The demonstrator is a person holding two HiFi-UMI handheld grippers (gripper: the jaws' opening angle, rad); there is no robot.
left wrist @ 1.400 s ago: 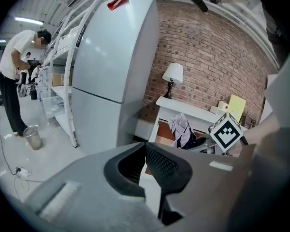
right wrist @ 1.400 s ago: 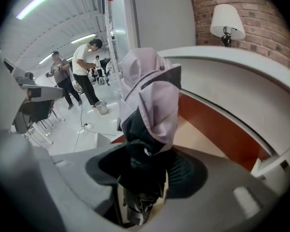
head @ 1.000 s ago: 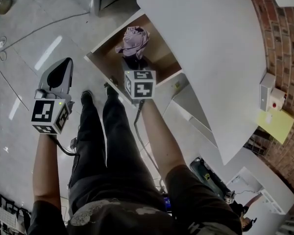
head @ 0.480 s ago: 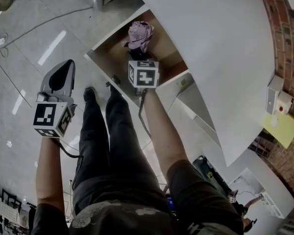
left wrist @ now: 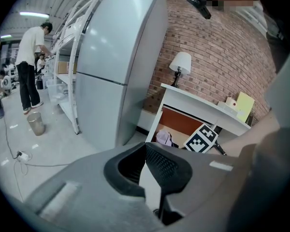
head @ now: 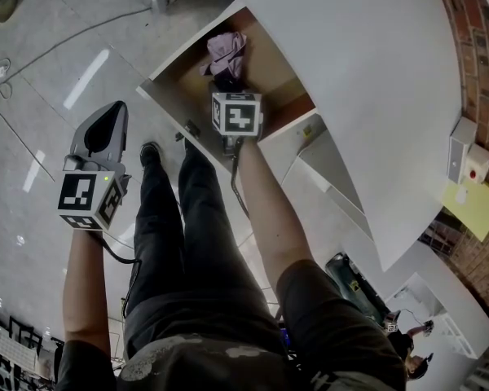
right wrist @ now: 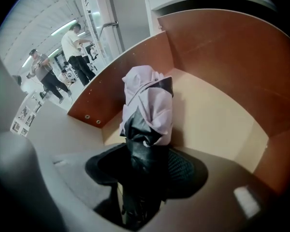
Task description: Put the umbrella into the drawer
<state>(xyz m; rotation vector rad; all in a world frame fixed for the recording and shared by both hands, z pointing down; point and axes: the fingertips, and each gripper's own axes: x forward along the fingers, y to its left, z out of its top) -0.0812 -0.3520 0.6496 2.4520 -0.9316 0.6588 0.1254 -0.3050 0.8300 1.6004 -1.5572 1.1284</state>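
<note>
My right tool (right wrist: pixel 144 175) gripped the folded lilac-and-black fabric umbrella (right wrist: pixel 147 110) by its dark end, down inside the open brown wooden drawer (right wrist: pixel 217 115). I judged that only letting go was left. My left tool (left wrist: pixel 152 168) was closed on nothing.

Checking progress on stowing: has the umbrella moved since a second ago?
Yes. In the head view the umbrella, held by the right gripper, has gone deeper into the drawer, farther from its front wall.
</note>
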